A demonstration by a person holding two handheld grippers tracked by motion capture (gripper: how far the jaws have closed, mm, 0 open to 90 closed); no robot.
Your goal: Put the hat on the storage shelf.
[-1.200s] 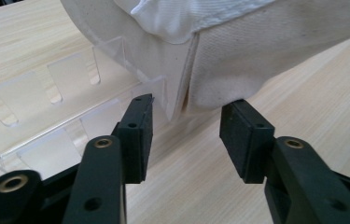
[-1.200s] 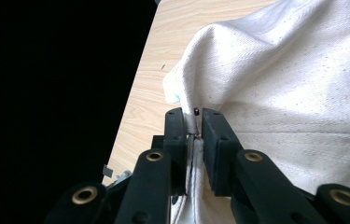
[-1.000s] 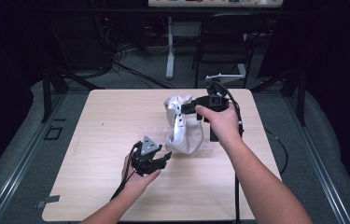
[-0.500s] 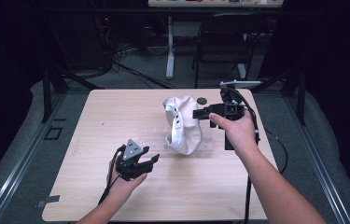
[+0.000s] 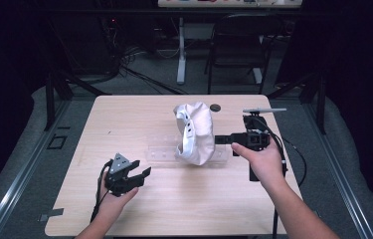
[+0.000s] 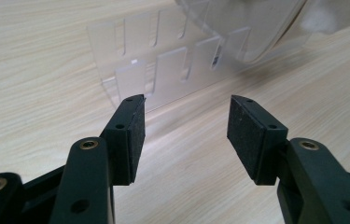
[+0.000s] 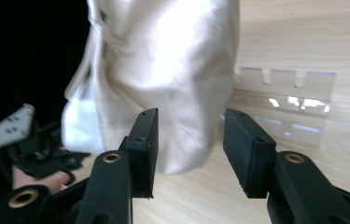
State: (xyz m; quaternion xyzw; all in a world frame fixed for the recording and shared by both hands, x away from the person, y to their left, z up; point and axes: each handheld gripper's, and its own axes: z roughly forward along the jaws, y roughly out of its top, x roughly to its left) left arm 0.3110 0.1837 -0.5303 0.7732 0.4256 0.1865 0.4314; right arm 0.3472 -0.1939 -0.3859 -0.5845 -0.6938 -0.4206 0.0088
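Right gripper [image 5: 220, 141] backed off cloth [image 5: 195, 132], jaws just opening.

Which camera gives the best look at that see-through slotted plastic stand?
The left gripper view: the clear slotted stand lies straight ahead, its slots distinct. The right gripper view shows one notched end beside the white cap. In the high view it is a faint strip under the cap.

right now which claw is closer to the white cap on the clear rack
Right. The right claw sits just beside the white cap, jaws open, having just been opening with nothing between them. The left claw is farther off, toward the table's near left, open and empty.
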